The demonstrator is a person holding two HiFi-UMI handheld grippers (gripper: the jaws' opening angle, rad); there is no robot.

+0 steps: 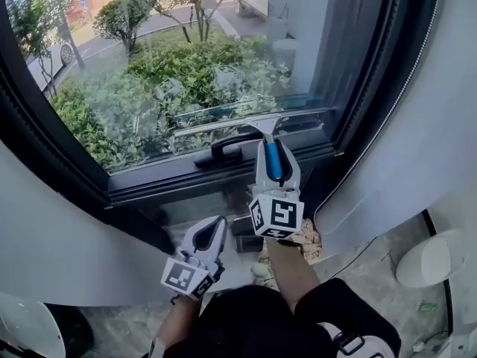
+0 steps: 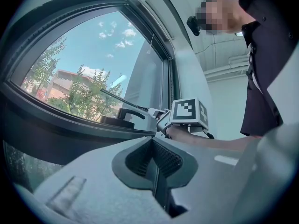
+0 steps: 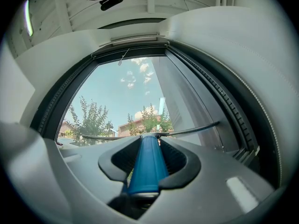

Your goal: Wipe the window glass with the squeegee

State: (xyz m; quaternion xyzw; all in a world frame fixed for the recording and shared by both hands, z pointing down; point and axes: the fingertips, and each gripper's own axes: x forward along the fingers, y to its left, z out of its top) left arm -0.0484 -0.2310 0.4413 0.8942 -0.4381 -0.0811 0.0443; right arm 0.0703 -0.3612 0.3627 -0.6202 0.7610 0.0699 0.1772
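Squeegee (image 1: 246,122), round blue handle, clamped in right tool (image 1: 273,146); thin blade across glass (image 1: 186,58).

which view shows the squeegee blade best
Head view: the blue-handled metal squeegee shows its whole blade across the lower window glass. Right gripper view shows mostly the handle; left gripper view only a thin distant line.
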